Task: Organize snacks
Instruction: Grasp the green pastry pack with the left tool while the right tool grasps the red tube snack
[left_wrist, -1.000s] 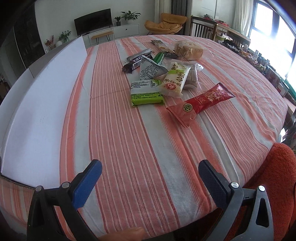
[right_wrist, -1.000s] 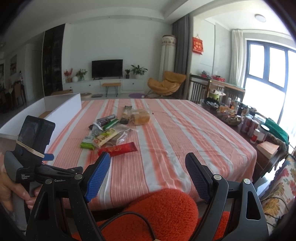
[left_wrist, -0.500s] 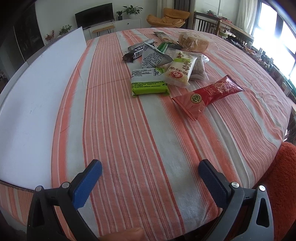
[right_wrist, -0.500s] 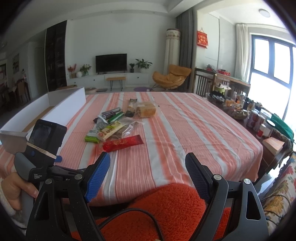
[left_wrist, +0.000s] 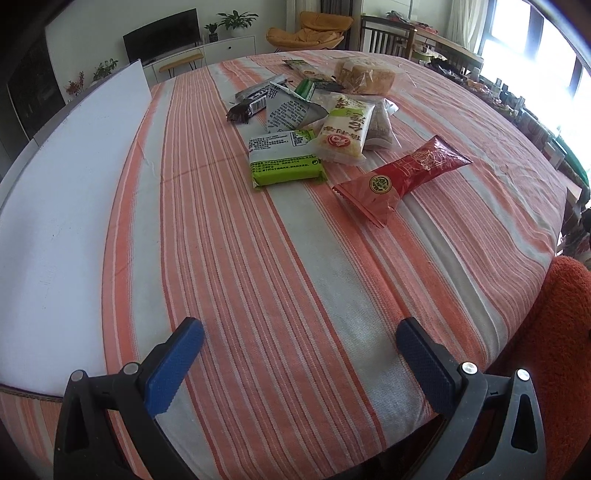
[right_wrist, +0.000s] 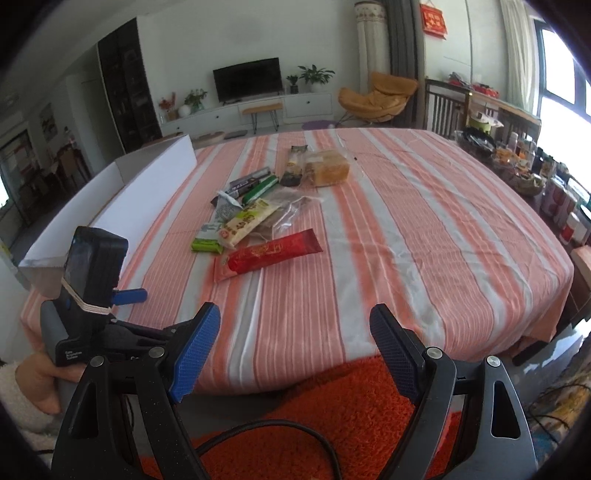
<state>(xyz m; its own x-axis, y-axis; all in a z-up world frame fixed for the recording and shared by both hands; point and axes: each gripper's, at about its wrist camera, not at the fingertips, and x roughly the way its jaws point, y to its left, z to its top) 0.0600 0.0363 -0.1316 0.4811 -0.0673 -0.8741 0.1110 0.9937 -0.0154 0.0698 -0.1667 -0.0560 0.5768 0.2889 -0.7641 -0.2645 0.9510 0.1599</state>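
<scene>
- Progress: nothing sorted yet, judging by the layout; every snack lies loose on the striped tablecloth (left_wrist: 295, 280)
- Snack pile sits upper centre of the left wrist view, mid-left of the right wrist view
- Nearest items: red packet (left_wrist: 402, 177) at the right of the pile, lying apart from the rest; green packet (left_wrist: 284, 158) just left of it, its far corner tucked under the cream packet (left_wrist: 345, 129)
- Behind those: grey foil packet (left_wrist: 288, 109), dark bar wrapper (left_wrist: 249, 103), a green stick pack (right_wrist: 260, 188), a clear bag partly under the cream one, and a bagged bread loaf (left_wrist: 365, 75) at the far end of the pile
- White box (left_wrist: 66, 206) runs down the left side of the frame; likely the destination, but its inside is mostly hidden, so cannot tell if anything is in it
- Left gripper (left_wrist: 295, 354): jaws spread wide, nothing between them, low over the near edge of the table, well short of the pile
- Right gripper (right_wrist: 295, 350): jaws also wide apart and empty, hanging off the near table edge above an orange cushion (right_wrist: 332, 417)
- Left to do: essentially everything; first pick looks like the red or green packet, being closest
</scene>
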